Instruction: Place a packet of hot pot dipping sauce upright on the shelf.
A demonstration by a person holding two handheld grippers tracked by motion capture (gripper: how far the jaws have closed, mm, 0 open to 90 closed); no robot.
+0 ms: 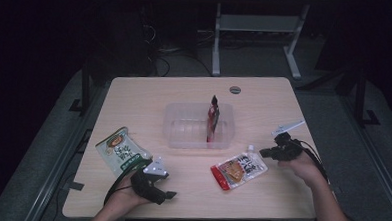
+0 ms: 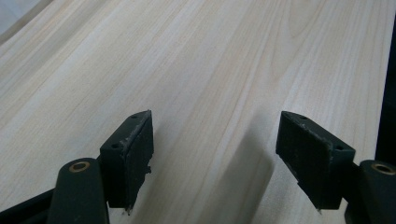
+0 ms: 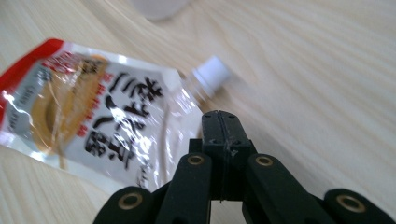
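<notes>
High view first: we've got a pale wooden table (image 1: 190, 190), and our right gripper (image 1: 268, 152) sits near the right edge, pointing at the white-capped spout of a red-and-white spouted pouch (image 1: 239, 170) that lies flat just beside it. Behind the pouch, a clear plastic tub (image 1: 176, 124) sits mid-table with a slim red packet (image 1: 212, 121) standing on end inside it. Over at the front left, our left gripper (image 1: 168, 193) rests low by the table edge, with a green-and-white snack bag (image 1: 122, 150) lying just behind it. Left gripper view now: our two black jaws stand wide apart over bare wood grain (image 2: 210, 70), released, nothing between the pads (image 2: 135, 158). Right gripper view: our jaws are clenched tight together, empty, tips (image 3: 222, 122) hovering just by the pouch (image 3: 93, 116) near its white cap (image 3: 211, 73), black lettering and a red end plain on the glossy film.
</notes>
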